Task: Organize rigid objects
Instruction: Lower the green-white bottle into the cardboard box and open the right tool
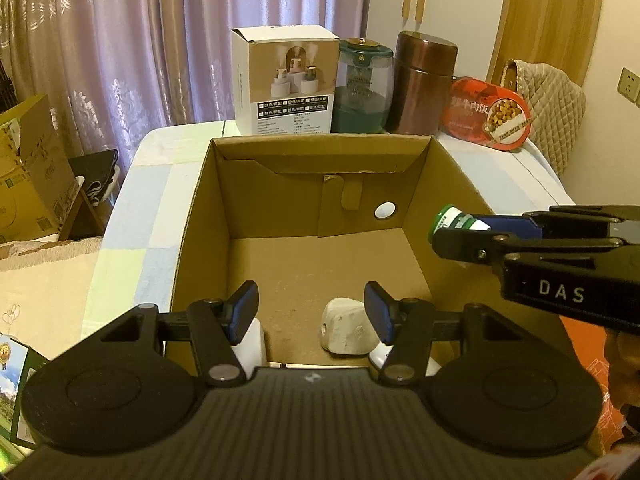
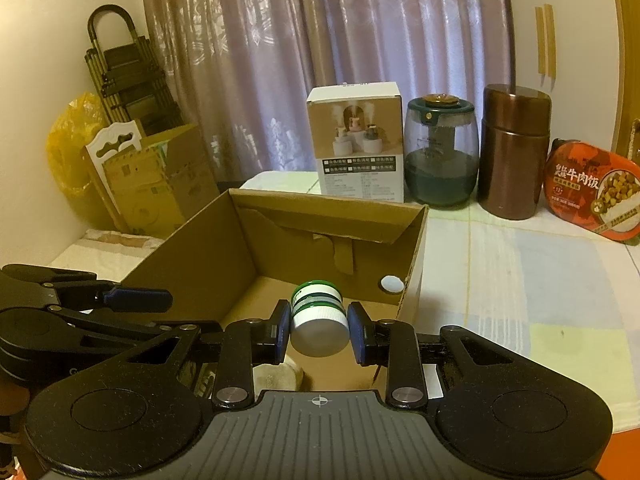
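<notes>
A small white-capped bottle with a green-and-white label [image 2: 318, 316], lying on its side, is clamped between the blue pads of the right gripper [image 2: 319, 330], which tilts downward and holds it in the air above the open brown cardboard box [image 1: 200, 216], near the box's right wall. The left gripper [image 1: 311, 312] also angles down over the near edge of the box, its jaws apart and closed on nothing; one pale, rounded white object [image 1: 345, 326] lies on the box floor just beside its right finger, and another white item sits partly hidden under its left finger. Behind the box, along the far edge of the pastel checked tablecloth [image 2: 560, 280], stand four things in a row: one white product carton [image 1: 285, 80], one green-lidded clear jar [image 1: 362, 86], one copper-brown metal canister [image 1: 422, 84] and one red oval meal tin [image 1: 488, 120] propped on its edge. Lilac curtains [image 2: 360, 40] hang behind.
</notes>
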Motion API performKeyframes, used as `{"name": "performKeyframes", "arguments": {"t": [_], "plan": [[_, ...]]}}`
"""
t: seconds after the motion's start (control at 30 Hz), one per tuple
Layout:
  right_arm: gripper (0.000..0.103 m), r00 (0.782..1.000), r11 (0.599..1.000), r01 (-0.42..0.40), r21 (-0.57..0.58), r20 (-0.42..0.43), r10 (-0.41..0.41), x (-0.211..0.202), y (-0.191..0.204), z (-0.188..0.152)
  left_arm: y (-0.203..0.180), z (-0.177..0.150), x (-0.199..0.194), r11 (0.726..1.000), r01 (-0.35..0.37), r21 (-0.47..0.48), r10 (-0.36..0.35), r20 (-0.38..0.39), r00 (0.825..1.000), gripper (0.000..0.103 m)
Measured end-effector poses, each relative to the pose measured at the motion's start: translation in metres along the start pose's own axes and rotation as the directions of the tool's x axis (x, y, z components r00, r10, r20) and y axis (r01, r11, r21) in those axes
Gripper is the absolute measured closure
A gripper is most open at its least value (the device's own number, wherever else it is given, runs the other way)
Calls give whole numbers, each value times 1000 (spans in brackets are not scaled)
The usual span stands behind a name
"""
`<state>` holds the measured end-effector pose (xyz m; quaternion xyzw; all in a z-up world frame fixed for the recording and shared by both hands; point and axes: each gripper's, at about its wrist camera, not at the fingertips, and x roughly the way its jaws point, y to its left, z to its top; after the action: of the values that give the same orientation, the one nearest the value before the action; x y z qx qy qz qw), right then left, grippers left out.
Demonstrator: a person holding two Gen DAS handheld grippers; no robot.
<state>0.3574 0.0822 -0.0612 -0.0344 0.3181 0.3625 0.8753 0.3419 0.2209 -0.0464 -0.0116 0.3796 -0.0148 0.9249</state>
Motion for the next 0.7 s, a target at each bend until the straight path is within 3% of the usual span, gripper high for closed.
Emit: {"name": "performKeyframes", "arguments": {"t": [0.7], "plan": [[75,999,1000,22,-13,34,-21,1,-3,-1,1,-1,-1,1000,-5,12,5,8,1000,49]]}}
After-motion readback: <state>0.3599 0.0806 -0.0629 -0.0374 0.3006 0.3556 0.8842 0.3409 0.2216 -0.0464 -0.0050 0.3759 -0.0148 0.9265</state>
